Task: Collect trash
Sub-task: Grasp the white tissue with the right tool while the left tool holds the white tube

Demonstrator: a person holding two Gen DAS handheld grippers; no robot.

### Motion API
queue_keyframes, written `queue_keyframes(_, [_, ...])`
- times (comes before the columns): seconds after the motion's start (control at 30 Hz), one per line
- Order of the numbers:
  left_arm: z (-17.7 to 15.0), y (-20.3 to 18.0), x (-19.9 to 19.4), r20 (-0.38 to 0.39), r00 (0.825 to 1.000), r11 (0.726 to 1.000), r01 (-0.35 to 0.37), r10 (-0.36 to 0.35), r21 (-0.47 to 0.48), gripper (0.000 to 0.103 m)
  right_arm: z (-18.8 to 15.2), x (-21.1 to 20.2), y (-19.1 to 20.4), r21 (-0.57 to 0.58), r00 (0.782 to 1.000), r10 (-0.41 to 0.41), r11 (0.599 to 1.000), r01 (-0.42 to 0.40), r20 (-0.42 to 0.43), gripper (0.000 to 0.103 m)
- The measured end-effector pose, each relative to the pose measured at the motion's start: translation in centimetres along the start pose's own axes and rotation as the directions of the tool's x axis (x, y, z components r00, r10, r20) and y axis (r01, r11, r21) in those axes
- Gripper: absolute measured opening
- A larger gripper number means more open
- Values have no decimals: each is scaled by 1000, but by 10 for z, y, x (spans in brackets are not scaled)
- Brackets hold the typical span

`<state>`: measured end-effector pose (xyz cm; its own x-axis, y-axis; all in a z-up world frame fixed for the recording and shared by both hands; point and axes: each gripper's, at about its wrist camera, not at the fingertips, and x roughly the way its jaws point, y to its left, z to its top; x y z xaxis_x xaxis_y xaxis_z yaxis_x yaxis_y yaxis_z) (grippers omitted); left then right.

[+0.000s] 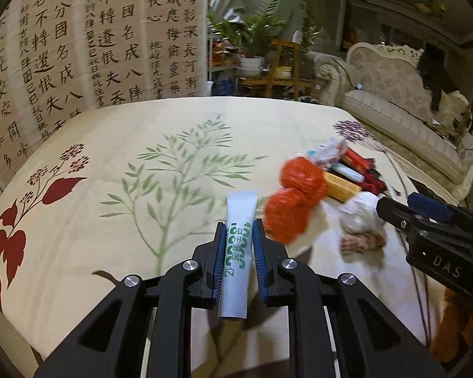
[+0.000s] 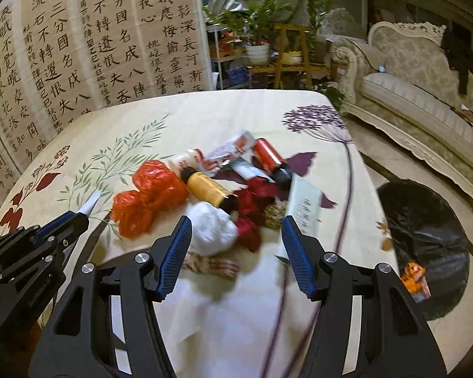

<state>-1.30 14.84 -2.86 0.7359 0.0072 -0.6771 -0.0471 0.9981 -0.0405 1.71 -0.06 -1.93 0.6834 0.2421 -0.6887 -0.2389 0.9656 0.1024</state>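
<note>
one white tube [image 1: 238, 252] with green print, clamped in left hand-held gripper [image 1: 239, 252], right hand-held gripper [image 2: 236, 253] agape, empty

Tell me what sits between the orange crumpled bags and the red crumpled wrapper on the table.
In the right wrist view, a yellow bottle with a dark cap lies between the orange bags and the red wrapper, with a white crumpled bag just in front of it.

We see the tabletop [image 1: 116, 145] bare on its left and far parts, giving open passage there. Toward its right edge the trash pile [image 2: 224, 186] crowds the surface. Off that edge a black bag [image 2: 425, 239] sits on the floor, with the sofa [image 2: 419, 94] beyond. A calligraphy screen [image 1: 88, 37] walls the far left.
</note>
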Motion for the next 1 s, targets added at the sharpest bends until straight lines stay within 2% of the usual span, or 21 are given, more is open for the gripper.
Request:
queue_keyframes(0.17, [4, 16, 7, -3, 1000, 1000, -19, 19, -25, 18, 2, 14, 14, -37, 1000, 1, 999, -2, -29, 51])
queue_keyframes(0.3, [5, 19, 11, -9, 1000, 999, -13, 13, -35, 18, -1, 24, 19, -59, 998, -6, 998, 2, -61, 37])
queue_keyframes(0.47, [4, 17, 11, -12, 1000, 999, 0, 0, -38, 18, -2, 19, 19, -63, 999, -2, 998, -1, -48, 28])
queue_keyframes(0.73, [7, 1, -2, 14, 999, 999, 35, -35, -27, 18, 5, -9, -1, -7, 1000, 2, 1000, -2, 20, 28])
queue_keyframes(1.0, [11, -40, -11, 34, 994, 994, 103, -104, 24, 18, 0, -33, -52, 77, 994, -88, 994, 83, 59, 28])
